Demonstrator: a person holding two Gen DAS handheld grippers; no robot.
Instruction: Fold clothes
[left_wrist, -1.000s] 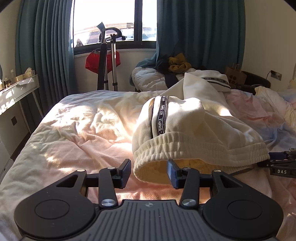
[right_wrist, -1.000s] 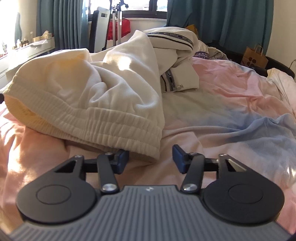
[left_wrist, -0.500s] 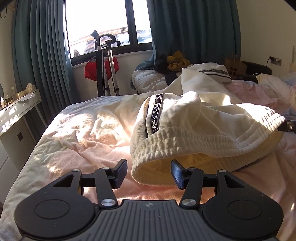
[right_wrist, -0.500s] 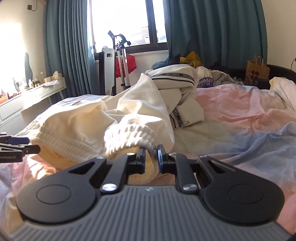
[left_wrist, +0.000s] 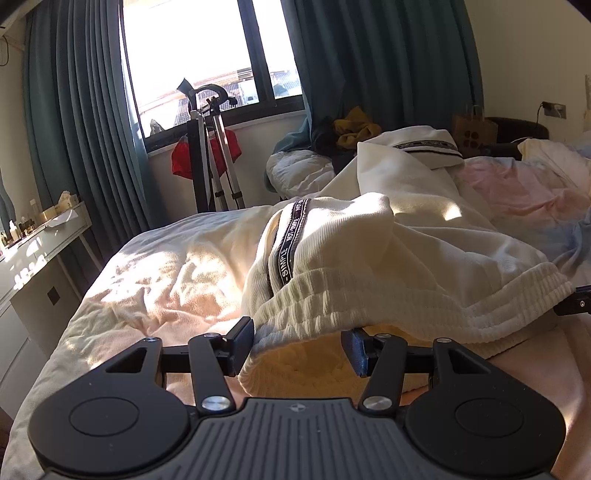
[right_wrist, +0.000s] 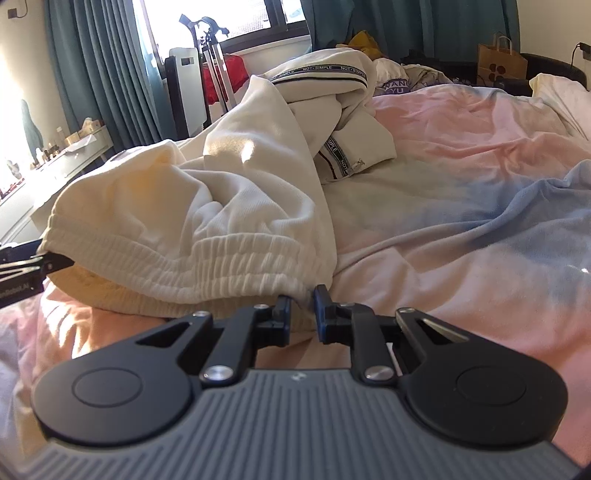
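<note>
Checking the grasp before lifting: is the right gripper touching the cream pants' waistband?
Touching. The right wrist view shows the right gripper nearly closed, pinching the waistband corner of the cream pants.

A pastel bedsheet (right_wrist: 461, 206) is covering the bed. Teal curtains (left_wrist: 74, 140) are hanging beside the window (left_wrist: 192, 55). A brown paper bag (right_wrist: 500, 62) is standing near the wall.

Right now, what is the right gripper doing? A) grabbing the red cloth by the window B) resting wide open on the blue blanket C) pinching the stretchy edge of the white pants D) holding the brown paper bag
C: the right gripper has its jaws nearly closed on the ribbed waistband of the white pants, while the left gripper is open around the other end.
</note>
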